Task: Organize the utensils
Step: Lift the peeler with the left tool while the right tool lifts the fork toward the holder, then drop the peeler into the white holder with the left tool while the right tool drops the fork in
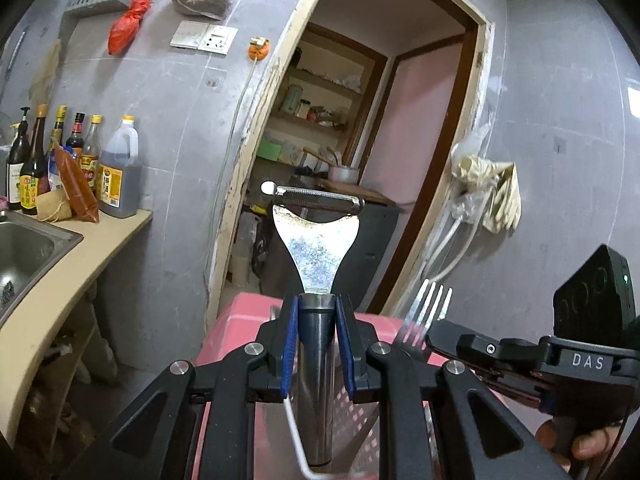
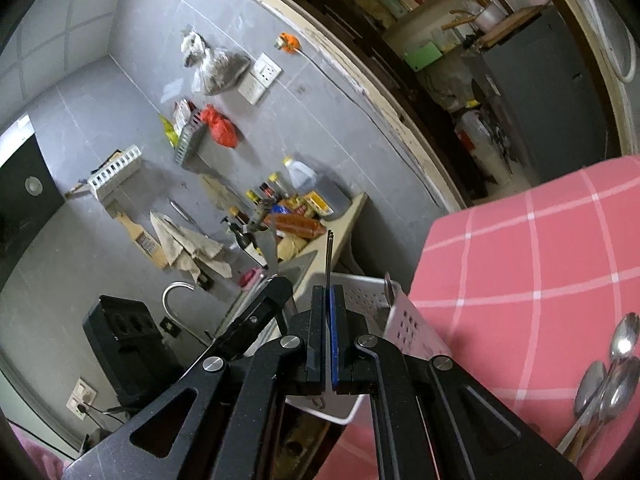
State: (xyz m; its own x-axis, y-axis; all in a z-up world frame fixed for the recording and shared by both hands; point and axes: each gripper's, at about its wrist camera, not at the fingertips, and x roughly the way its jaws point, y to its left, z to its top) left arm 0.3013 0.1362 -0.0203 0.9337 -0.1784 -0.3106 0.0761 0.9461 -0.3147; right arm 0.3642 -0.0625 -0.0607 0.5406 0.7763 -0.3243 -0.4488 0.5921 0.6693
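Observation:
My left gripper is shut on the round steel handle of a Y-shaped peeler, whose blade end points up and away. Below it lies a white perforated basket on a pink checked tablecloth. To the right, my right gripper grips a fork with its tines up. In the right wrist view, my right gripper is shut on the fork, seen edge-on, over the basket. The left gripper is beside it. Several spoons lie on the cloth.
A counter with a steel sink and several sauce bottles runs along the left wall. A doorway opens ahead onto shelves and a pot. A person's fingers hold the right gripper's handle.

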